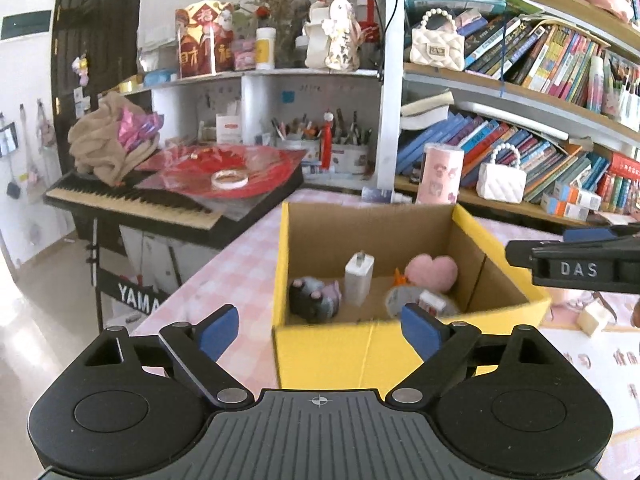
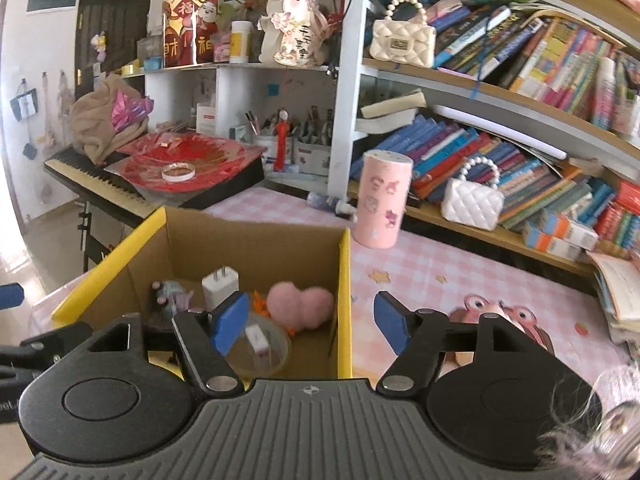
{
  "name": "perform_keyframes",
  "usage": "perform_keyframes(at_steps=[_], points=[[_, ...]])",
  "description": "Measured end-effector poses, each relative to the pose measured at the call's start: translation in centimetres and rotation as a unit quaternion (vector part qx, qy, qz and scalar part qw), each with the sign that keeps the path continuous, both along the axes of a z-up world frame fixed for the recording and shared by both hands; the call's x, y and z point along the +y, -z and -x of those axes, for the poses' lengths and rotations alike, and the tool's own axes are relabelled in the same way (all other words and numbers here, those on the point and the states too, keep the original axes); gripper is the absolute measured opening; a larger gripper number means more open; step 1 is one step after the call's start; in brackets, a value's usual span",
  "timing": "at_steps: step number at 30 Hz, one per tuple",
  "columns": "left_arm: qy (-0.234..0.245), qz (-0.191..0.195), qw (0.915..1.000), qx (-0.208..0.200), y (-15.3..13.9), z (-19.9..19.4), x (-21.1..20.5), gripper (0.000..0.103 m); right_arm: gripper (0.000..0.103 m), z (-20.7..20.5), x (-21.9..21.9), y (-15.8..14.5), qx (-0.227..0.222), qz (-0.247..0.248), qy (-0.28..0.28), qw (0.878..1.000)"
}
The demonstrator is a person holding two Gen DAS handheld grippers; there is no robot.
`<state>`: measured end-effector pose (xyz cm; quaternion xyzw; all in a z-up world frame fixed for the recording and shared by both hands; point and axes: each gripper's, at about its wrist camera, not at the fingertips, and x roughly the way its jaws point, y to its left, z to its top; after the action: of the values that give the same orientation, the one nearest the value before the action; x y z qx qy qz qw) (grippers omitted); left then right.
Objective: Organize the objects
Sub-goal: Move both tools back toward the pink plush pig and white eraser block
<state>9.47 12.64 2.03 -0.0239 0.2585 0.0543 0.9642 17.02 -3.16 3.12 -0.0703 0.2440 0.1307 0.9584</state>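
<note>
A yellow cardboard box [image 1: 320, 356] [image 2: 345, 280] stands on the pink checked table. Inside lie a white charger plug [image 1: 359, 278] [image 2: 219, 282], a pink fluffy heart [image 1: 432, 272] [image 2: 300, 306], a dark plush toy [image 1: 314, 298] [image 2: 168, 294], a clear round lid with a small white block [image 1: 430, 300] [image 2: 262, 344] and something orange. My left gripper [image 1: 320, 330] is open and empty, just in front of the box's near wall. My right gripper [image 2: 312, 326] is open and empty, straddling the box's right wall, and shows in the left wrist view at the right edge [image 1: 576, 264].
A pink cylinder [image 2: 383, 198] stands on the table behind the box. Bookshelves with white handbags [image 2: 472, 200] line the right. A keyboard [image 1: 132, 200] with red sheets and a tape ring sits to the left. An open book [image 2: 620, 292] and a small cream cube [image 1: 596, 316] lie at the right.
</note>
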Motion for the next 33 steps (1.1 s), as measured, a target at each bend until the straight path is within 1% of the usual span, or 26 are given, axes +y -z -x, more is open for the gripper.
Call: perform_keyframes(at_steps=[5, 9, 12, 15, 18, 23, 33], points=[[-0.001, 0.005, 0.9998, 0.017, 0.6, 2.5, 0.4, 0.091, 0.070, 3.5, -0.2, 1.3, 0.013, 0.001, 0.022, 1.000], [-0.011, 0.017, 0.9991, 0.036, 1.3, 4.5, 0.7, 0.092, 0.073, 6.5, 0.2, 2.6, 0.020, 0.011, 0.037, 0.999], [-0.004, 0.025, 0.9985, 0.049, 1.7, 5.4, 0.9, 0.092, 0.075, 8.6, 0.5, 3.5, 0.028, 0.013, 0.048, 0.998], [-0.003, 0.023, 0.9985, 0.051, 1.9, 6.3, 1.0, 0.093, 0.077, 10.4, 0.8, 4.3, 0.045, 0.009, 0.050, 0.998], [0.003, 0.022, 0.9983, 0.055, 2.2, 7.2, 0.8, 0.095, 0.077, 11.5, 1.4, 4.8, 0.050, 0.021, 0.043, 0.998], [0.024, 0.021, 0.9970, 0.070, 3.1, 8.6, 0.2, 0.096, 0.079, 13.1, 1.5, 5.5, 0.061, 0.028, 0.042, 0.997], [0.053, 0.029, 0.9946, 0.085, 3.9, 10.0, -1.0, 0.096, 0.080, 15.8, 0.1, 6.3, 0.077, 0.027, 0.073, 0.994]])
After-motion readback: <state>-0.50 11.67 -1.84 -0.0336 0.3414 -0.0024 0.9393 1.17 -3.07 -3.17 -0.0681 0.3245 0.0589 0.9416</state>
